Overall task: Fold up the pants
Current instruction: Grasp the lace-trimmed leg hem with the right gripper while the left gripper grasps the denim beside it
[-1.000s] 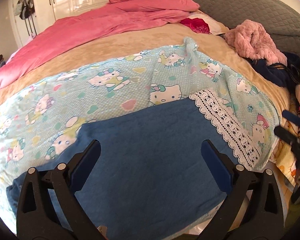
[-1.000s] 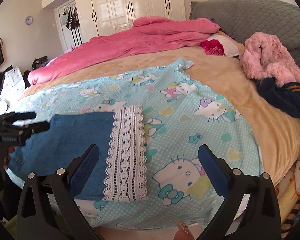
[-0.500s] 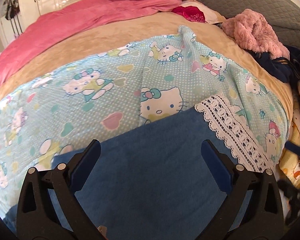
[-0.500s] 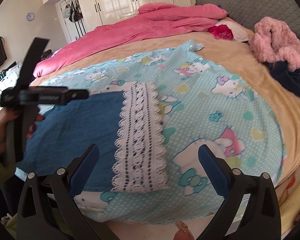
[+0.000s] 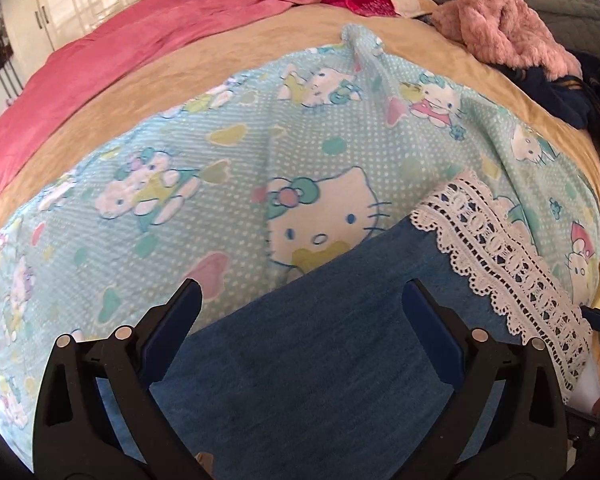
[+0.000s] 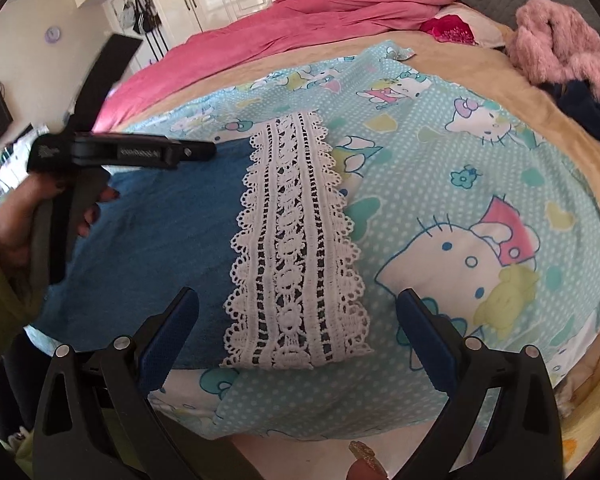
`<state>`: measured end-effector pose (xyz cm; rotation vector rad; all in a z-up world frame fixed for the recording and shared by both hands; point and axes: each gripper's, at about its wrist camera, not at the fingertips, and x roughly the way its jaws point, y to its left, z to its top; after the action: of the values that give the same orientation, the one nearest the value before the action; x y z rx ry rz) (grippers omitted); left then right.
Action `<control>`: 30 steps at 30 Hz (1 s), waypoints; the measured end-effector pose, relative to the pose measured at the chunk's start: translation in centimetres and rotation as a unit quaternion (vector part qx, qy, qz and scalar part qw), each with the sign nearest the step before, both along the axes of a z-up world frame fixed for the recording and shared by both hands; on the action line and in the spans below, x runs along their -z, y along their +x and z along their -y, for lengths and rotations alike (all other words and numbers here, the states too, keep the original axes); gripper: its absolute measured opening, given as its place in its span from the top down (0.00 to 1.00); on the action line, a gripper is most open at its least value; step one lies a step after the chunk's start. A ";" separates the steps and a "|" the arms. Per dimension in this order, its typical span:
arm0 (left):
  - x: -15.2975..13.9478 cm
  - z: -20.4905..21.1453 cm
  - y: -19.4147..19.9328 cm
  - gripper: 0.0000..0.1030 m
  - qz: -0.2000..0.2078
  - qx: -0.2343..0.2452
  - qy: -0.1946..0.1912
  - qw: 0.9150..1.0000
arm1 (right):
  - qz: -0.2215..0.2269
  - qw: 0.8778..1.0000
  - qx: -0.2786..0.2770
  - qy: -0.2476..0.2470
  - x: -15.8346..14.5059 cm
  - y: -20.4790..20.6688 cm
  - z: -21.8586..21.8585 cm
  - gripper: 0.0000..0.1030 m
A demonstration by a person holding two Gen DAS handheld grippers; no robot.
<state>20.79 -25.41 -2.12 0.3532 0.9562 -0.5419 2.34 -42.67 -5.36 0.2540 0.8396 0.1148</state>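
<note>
on the cartoon-print blanket (image 6: 440, 168) lie soft, limp blue pants (image 5: 320, 360) with a white lace hem (image 6: 292, 248). left gripper (image 5: 302, 320) and right gripper (image 6: 296, 328) hover wide open, empty. best pinched at the hem corners.

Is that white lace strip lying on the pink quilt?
No, the lace trim sits at the end of the blue pants, on the cartoon-cat blanket.

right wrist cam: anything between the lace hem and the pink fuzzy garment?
Right wrist view: only bedding. Past the lace hem comes the cartoon-cat blanket, then bare tan sheet up to the pink fuzzy garment.
</note>
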 end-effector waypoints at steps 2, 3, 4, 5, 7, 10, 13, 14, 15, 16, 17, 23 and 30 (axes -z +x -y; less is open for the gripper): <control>0.2 0.5 0.1 0.08 -0.007 0.010 -0.015 1.000 | 0.002 1.000 0.004 0.009 0.0 -0.1 0.2 0.04; 0.3 1.0 0.1 0.08 -0.013 0.017 -0.022 1.000 | 0.002 1.000 0.005 0.012 0.0 -0.1 0.3 0.04; 0.5 1.6 0.1 0.08 -0.014 0.025 -0.025 0.999 | 0.002 1.000 0.005 0.014 0.0 0.0 0.2 0.04; 0.6 2.0 0.1 0.09 -0.014 0.029 -0.025 0.999 | 0.002 1.000 0.003 0.015 -0.1 0.0 0.1 0.07; 1.1 3.3 0.1 0.14 -0.017 0.045 -0.025 0.999 | 0.004 1.000 -0.009 0.018 -0.2 0.0 -0.3 0.26; 1.9 5.1 0.2 0.32 -0.034 0.073 -0.026 0.996 | 0.001 1.000 -0.013 0.012 -0.1 0.3 -0.7 0.30; 2.4 5.7 0.6 0.35 -0.061 0.073 -0.039 0.995 | 0.000 1.000 -0.012 0.021 -0.1 0.7 -0.8 0.30; 2.5 5.7 0.7 0.35 -0.065 0.070 -0.042 0.995 | -0.001 1.000 -0.014 0.021 -0.1 0.9 -0.9 0.30; 2.5 5.6 0.6 0.40 -0.068 0.071 -0.044 0.994 | -0.001 1.000 -0.016 0.021 0.0 1.1 -1.0 0.30; 2.5 5.7 0.5 0.45 -0.070 0.078 -0.049 0.993 | -0.002 1.000 -0.017 0.020 0.0 1.4 -1.2 0.35; 2.3 5.8 0.3 0.57 -0.070 0.085 -0.052 0.993 | -0.001 1.000 -0.014 0.015 0.0 1.5 -1.2 0.44; 1.7 6.8 -1.2 0.89 -0.046 0.101 -0.012 0.994 | 0.008 0.999 -0.026 0.024 -0.5 1.6 -1.4 0.67; 0.0 3.8 -1.1 0.95 -0.041 0.084 -0.075 0.993 | 0.034 0.997 -0.060 0.039 -2.5 1.6 -2.9 0.73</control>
<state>19.66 -29.18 -2.09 0.2791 0.9628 -0.7817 3.94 -39.80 -2.86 0.2715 0.7840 0.2673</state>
